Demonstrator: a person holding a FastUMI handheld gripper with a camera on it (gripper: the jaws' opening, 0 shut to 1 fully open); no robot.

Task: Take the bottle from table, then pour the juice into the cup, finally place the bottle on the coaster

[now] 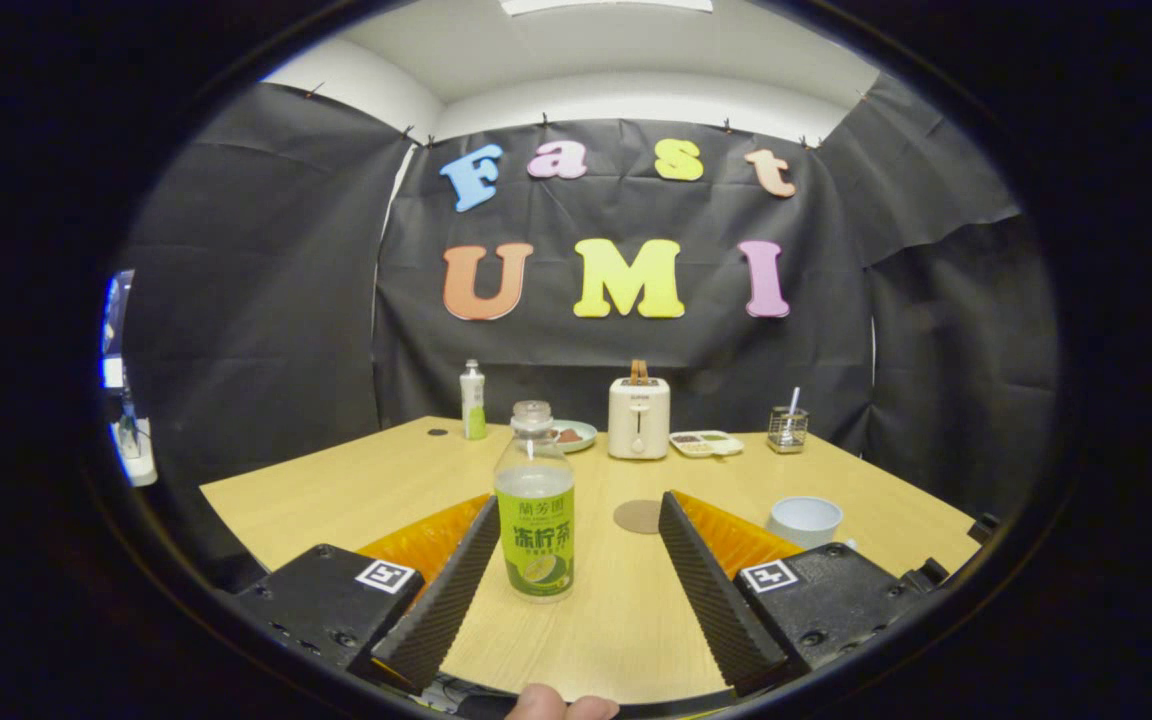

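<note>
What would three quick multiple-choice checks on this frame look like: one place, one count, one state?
1. Where does the coaster lie?
A. beyond the fingers, between bottle and cup
B. under the bottle
C. behind the toaster

2. How many bottles stand on the table?
A. one
B. two
C. three

3. How is the gripper?
A. shut on the bottle
B. open, the bottle between its fingers
C. shut on the cup

Key: 1 A, the round coaster lies bare between the near bottle and the cup. 2 B, the near bottle plus a far bottle left of the toaster. 3 B, both fingers stand apart from the near bottle, closer on the left side.
</note>
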